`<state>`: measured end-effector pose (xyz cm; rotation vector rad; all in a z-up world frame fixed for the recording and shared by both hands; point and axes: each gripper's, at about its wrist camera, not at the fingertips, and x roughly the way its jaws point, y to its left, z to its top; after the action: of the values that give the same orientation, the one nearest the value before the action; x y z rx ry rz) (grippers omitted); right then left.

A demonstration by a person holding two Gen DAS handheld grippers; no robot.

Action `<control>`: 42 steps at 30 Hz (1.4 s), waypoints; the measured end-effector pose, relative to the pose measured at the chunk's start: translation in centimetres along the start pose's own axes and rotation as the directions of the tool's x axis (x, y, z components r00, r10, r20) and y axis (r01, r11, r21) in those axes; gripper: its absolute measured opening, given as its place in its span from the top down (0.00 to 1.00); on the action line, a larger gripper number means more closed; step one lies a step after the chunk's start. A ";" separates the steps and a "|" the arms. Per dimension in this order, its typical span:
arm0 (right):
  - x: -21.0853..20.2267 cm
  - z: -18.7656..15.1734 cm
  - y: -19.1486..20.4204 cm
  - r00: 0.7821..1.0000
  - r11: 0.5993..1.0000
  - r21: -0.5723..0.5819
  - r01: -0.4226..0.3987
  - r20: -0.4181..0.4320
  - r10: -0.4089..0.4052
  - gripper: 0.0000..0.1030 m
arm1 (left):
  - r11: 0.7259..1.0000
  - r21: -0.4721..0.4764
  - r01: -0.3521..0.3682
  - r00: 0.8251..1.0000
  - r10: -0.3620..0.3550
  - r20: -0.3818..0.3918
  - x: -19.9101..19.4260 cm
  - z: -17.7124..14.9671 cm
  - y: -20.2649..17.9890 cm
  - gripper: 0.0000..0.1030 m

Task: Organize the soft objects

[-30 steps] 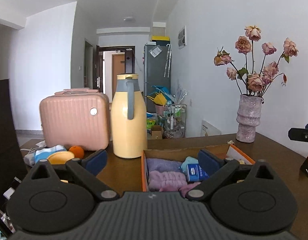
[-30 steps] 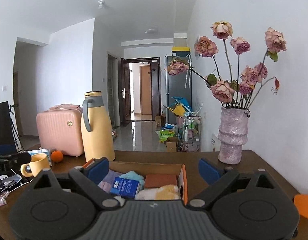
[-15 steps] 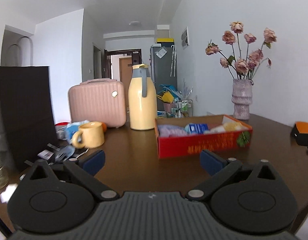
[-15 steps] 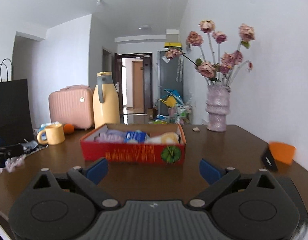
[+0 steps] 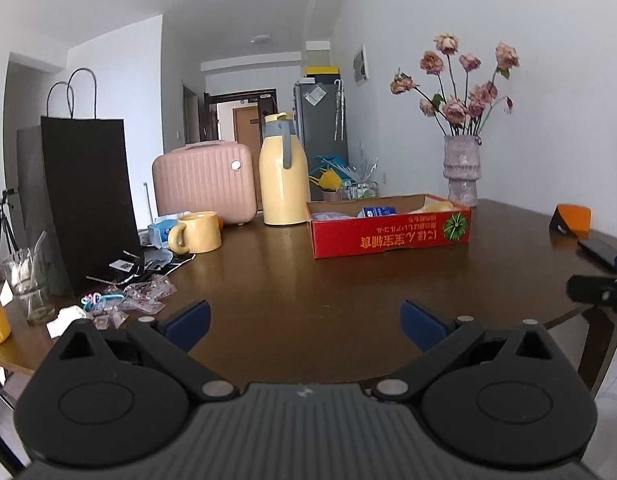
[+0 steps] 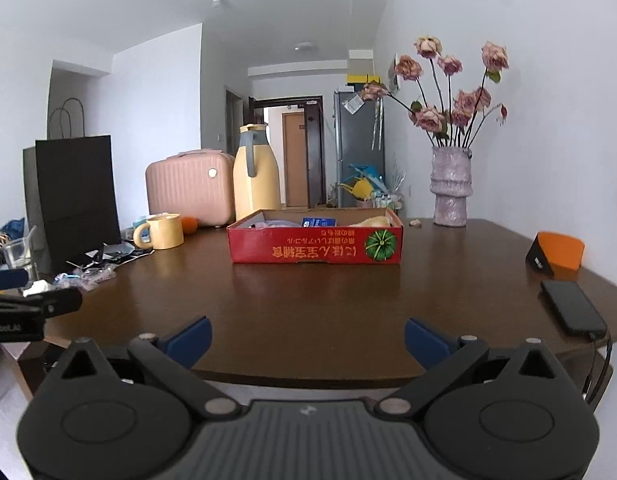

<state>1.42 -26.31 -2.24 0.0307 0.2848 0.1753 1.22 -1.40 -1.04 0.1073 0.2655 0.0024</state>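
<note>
A red cardboard box point(image 5: 388, 234) point(image 6: 314, 244) stands on the far middle of the brown table. It holds soft items: a lilac cloth point(image 5: 332, 216), a blue pack point(image 5: 375, 211) point(image 6: 318, 222) and a yellow soft piece point(image 5: 438, 203) point(image 6: 374, 222). My left gripper point(image 5: 304, 322) is open and empty, back at the table's near edge. My right gripper point(image 6: 306, 338) is open and empty, also at the near edge, well short of the box.
A yellow jug point(image 5: 283, 178), pink case point(image 5: 204, 184) and yellow mug point(image 5: 196, 232) stand left of the box. A black paper bag point(image 5: 84, 200), glass point(image 5: 24, 284) and wrappers point(image 5: 140, 292) crowd the left. A flower vase point(image 6: 450, 192), orange block point(image 6: 558, 256) and phone point(image 6: 572, 306) are right.
Both grippers have pulled back from over the box to the near table edge. The box went from right under the fingers to far across the table. Both stay open and empty.
</note>
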 end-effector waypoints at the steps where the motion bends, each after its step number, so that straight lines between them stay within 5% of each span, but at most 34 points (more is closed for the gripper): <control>1: 0.1 0.1 0.3 1.000 1.000 0.001 0.000 0.003 0.000 0.00 | 1.000 -0.010 0.001 1.000 -0.001 0.001 -0.1 0.0 0.1 0.00; 42: 0.5 0.1 0.1 1.000 0.999 0.041 -0.007 0.000 0.007 0.00 | 0.998 -0.056 0.002 1.000 -0.001 0.014 -0.6 0.5 1.0 0.00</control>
<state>1.95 -26.16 -2.31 0.0726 0.2883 0.1767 0.81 -0.42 -0.27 0.0519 0.2518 0.0079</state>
